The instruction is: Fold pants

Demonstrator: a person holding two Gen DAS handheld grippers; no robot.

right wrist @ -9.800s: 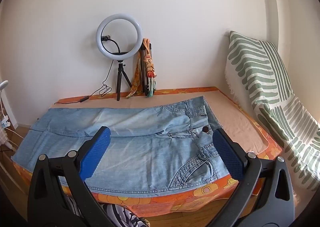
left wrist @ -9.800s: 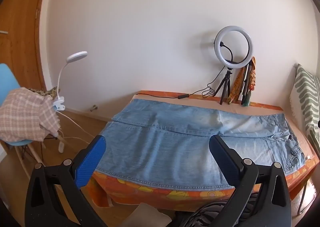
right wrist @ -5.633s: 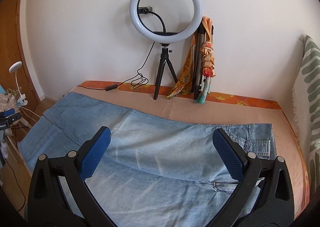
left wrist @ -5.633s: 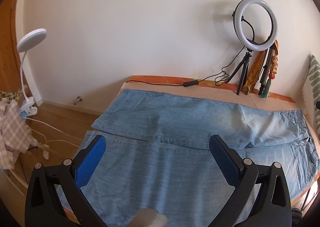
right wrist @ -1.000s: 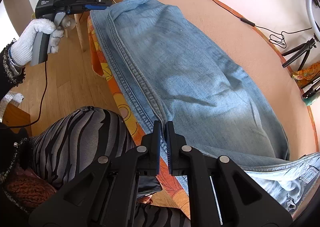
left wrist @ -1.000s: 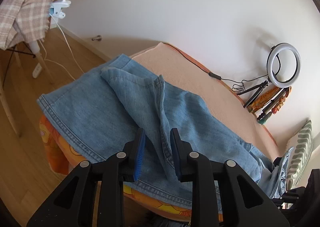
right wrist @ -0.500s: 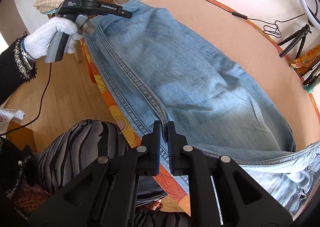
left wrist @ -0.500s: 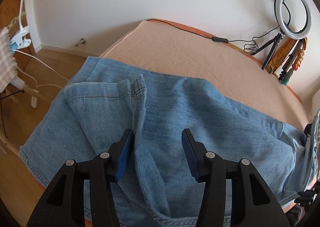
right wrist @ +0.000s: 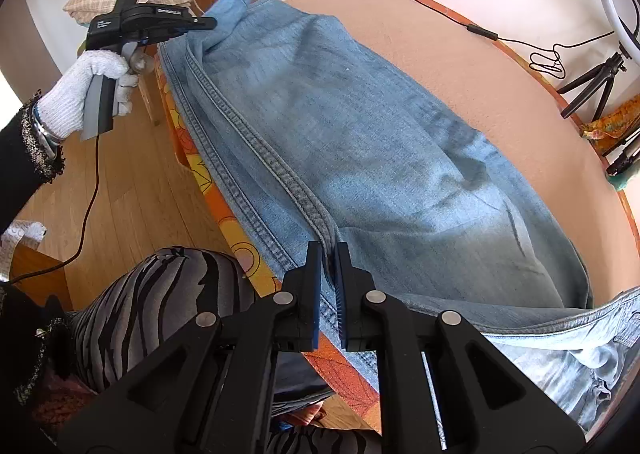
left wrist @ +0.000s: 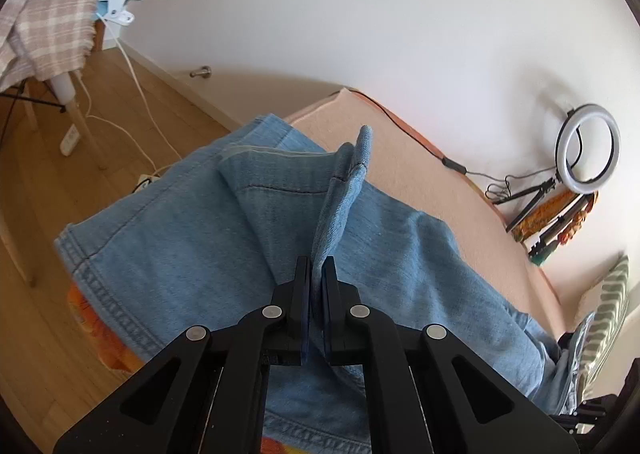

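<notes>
I am partway into folding the jeans (right wrist: 360, 142): they lie lengthwise along the near edge of the table (right wrist: 460, 66), one leg laid over the other, the waist end bunched at my right. My left gripper (left wrist: 317, 266) has just been closing and is now clamped on a ridge of denim near the leg hem (left wrist: 352, 174), so that the cloth stands up in a thin upright flap from between the pads. In the right wrist view that same gripper (right wrist: 208, 23), in my gloved left hand (right wrist: 84, 90), sits at the far hem corner, over the table's end. My right gripper (right wrist: 327, 254) is pinched together on the thick side seam (right wrist: 256, 150) at the near edge, roughly mid-length of the legs, with the seam running straight into its jaws.

I judge the step in hand to be gripping the leg end for the crosswise fold. The next move calls for lifting the hem clear and carrying it toward the waist while my right keeps the seam pinned. The risk is holding only the top layer; I cannot tell whether both legs are caught.
</notes>
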